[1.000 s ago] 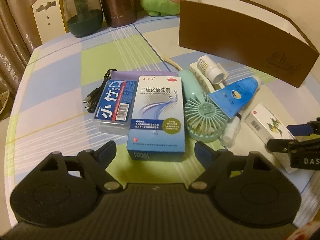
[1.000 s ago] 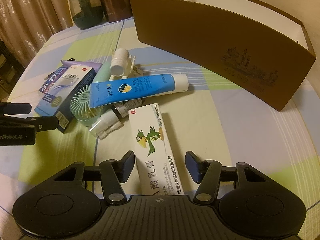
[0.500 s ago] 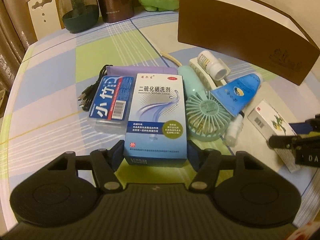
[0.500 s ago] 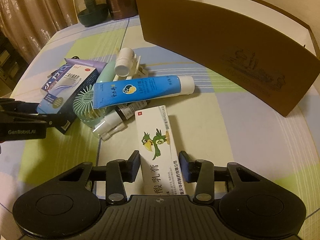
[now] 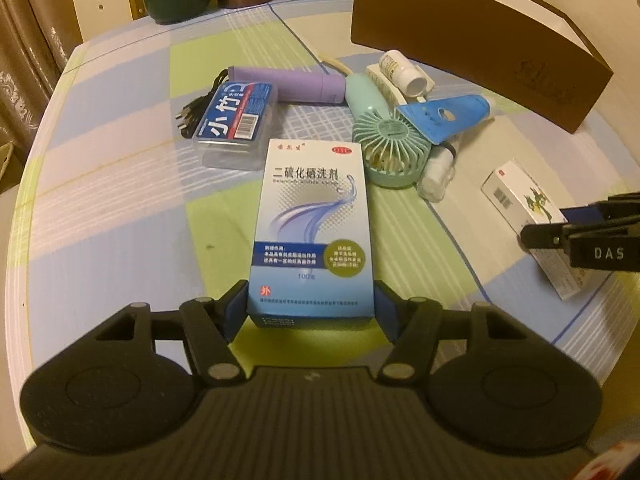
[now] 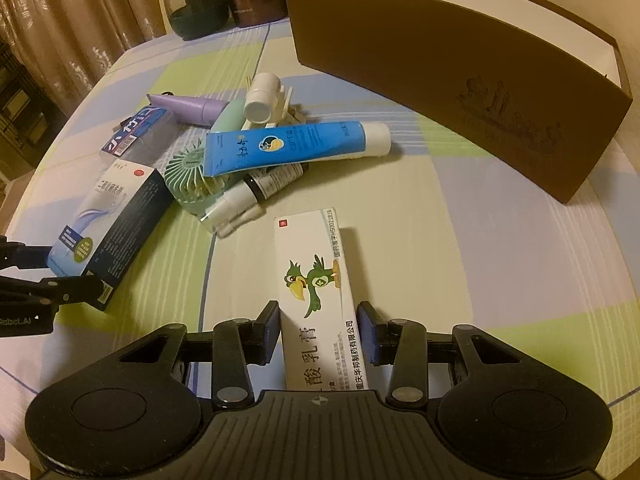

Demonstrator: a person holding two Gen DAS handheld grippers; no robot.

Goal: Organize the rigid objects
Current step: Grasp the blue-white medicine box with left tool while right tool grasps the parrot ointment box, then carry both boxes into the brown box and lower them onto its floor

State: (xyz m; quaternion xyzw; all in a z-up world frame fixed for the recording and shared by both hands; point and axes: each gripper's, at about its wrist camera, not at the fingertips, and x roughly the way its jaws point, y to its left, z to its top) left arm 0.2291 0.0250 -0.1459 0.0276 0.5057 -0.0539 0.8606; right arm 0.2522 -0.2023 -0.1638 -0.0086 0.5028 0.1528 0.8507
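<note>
The brown box [image 6: 440,80] stood at the far side of the counter [image 6: 460,260], open at the top. Of its inside I saw only a white wall, so I cannot tell what was in it. A clear plastic case [image 5: 236,120] with a blue label lay near the purple cylinder [image 5: 296,86]; its content was not readable to me.

My left gripper [image 5: 310,304] was tilted down toward the counter and had the blue medicine carton [image 5: 312,220] between its jaws. The pads pressed on both long sides at the near end, while the jaws were opening a little. This carton pointed away from me, toward the green hand fan [image 5: 390,148].

My right gripper [image 6: 318,332] was also tilted down, narrow, and closed on the white carton with the green bird [image 6: 316,272]. That carton lay lengthwise on the counter, in front of the pile and well apart from the brown box.

In the pile, the blue tube [image 6: 288,146] lay across the fan, the white bottle [image 6: 260,98] was behind it, and a small spray bottle [image 6: 236,208] was just beside the fan.
</note>
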